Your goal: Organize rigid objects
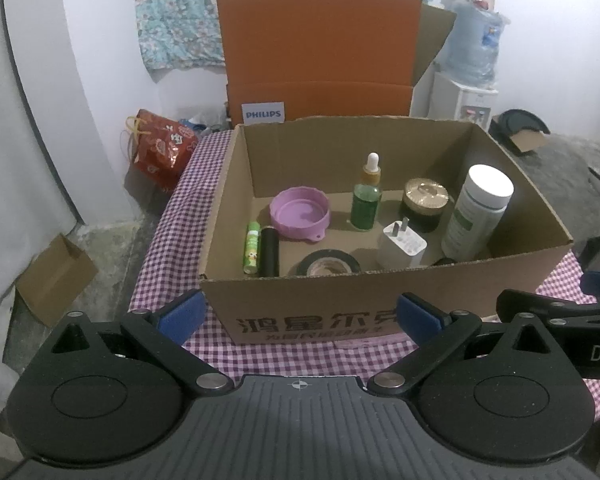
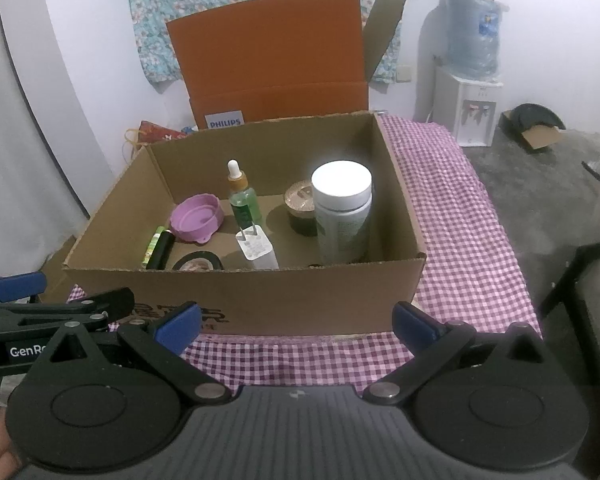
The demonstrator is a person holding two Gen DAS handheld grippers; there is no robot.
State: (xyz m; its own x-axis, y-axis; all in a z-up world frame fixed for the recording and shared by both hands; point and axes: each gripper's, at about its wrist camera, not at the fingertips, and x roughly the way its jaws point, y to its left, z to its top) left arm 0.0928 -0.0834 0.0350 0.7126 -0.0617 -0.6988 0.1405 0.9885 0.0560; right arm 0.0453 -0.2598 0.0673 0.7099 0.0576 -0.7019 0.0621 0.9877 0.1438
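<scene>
- While your left gripper [image 1: 300, 316] and right gripper [image 2: 296, 322] hang spread and empty, the box [image 1: 380, 300] rim stands at 12 o'clock.
- Bottles and jars [image 1: 478, 212] stand inside it.
- Checked cloth [image 2: 460, 220] lies bare at 2 o'clock.

A room with plain white walls [image 1: 92, 80] and a rough grey concrete floor [image 2: 548, 168], lit evenly and rather dimly. A blue floral cloth [image 1: 180, 12] hangs on the back wall behind a tall orange cardboard box [image 1: 320, 52], and a white water dispenser [image 2: 466, 108] topped by a blue water jug [image 2: 474, 36] stands to the right. A table under a purple-and-white checked cloth [image 2: 460, 216] fills the middle, with a red gift bag [image 1: 162, 148] and a small open carton [image 1: 52, 280] on the floor to its left.
</scene>
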